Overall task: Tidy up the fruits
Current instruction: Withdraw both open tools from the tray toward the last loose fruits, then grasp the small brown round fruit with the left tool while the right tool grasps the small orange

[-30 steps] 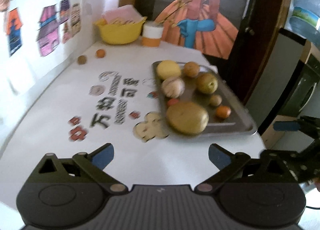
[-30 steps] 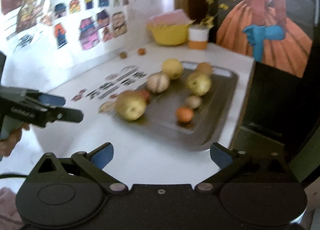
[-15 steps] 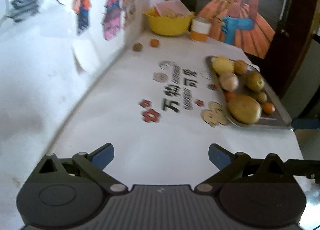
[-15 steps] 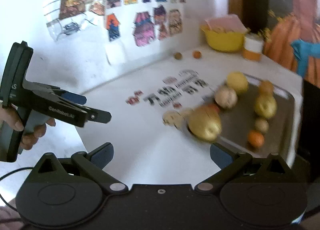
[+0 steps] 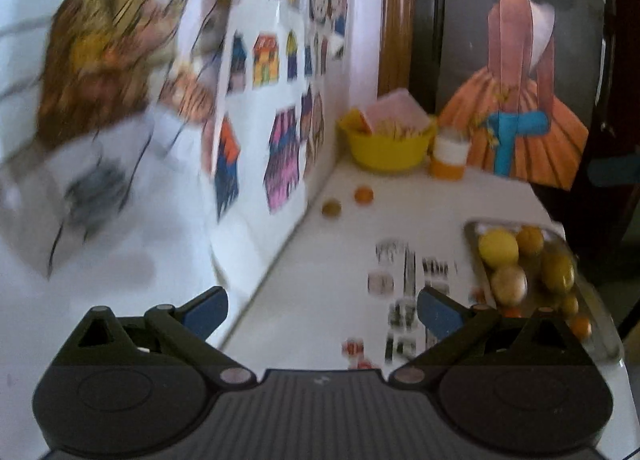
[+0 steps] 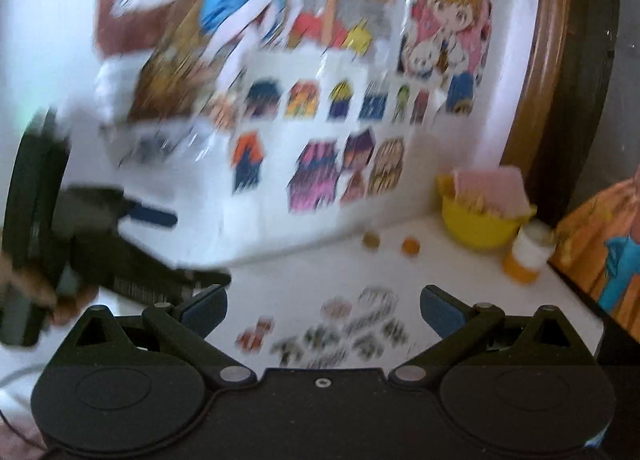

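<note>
On the metal tray [image 5: 474,238], several fruits [image 5: 498,247], both grippers spread wide, empty.

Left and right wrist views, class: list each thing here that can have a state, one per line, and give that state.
left gripper: open, empty.
right gripper: open, empty.
metal tray: on the table, loaded with several fruits.
yellow bowl: upright, filled, contents blurred.
orange-and-white jar: upright beside the bowl.
small orange fruit: loose on the table, off the tray.
small brown fruit: loose on the table near the wall.
</note>
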Demonstrator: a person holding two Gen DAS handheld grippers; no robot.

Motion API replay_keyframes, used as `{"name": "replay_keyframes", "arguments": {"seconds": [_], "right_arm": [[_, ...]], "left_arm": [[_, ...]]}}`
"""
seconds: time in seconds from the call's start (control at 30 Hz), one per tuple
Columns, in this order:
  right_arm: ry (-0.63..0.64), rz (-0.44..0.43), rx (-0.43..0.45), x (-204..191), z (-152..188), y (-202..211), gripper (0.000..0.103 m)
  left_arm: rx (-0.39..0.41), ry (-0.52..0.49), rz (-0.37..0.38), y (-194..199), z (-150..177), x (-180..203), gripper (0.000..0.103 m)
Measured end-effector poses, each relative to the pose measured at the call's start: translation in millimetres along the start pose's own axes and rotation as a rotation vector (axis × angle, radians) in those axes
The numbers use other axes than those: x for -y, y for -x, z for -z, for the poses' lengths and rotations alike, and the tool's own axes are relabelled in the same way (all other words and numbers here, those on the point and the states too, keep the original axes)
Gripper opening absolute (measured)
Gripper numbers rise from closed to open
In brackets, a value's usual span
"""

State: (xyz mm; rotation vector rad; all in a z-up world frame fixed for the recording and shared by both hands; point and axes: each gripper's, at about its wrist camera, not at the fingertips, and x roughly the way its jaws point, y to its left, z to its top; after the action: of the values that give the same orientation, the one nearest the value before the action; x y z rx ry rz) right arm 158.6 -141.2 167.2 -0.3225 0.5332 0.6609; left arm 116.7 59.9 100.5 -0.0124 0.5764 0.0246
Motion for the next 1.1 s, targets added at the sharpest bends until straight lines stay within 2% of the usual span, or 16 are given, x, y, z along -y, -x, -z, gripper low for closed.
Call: {"name": "replay_keyframes", "arguments": {"seconds": [0.13,0.27,0.53,0.77,0.87,1.1], "right_arm": [[-0.010,0.044,-0.016,33.3,-26.8,-26.6,0.102],[-0.076,0.041,-0.071,69.5,-41.9,-55.9,0.102],[-0.146,0.062,-0.102,127.4,-39.6,-120.1,0.102],[-0.181,0.000,-0.055,157.0,-30.4,-172.5,0.102],[-0.209,-0.026,-0.058,168.3,-25.5,-198.8,0.102],[-0.303,-0.099,-0.141,186.3,-11.0,-261.1,0.102]], "left_arm": [[0.012,-0.010,0.003,-23.5,-19.7,14.2,0.102],[0.004,-0.065,0.015,-46.8,-36.2,32.7,0.102],[0.016,-0.123,0.022,-104.6,-59.5,53.8,0.103],[0.074,-0.117,0.069,-157.1,-58.9,55.5,0.103],[0.068,-0.114,0.046,-178.8,-54.7,53.5,0.103],[0.035,-0.127,0.014,-223.7,-49.9,51.1,0.103]]}}
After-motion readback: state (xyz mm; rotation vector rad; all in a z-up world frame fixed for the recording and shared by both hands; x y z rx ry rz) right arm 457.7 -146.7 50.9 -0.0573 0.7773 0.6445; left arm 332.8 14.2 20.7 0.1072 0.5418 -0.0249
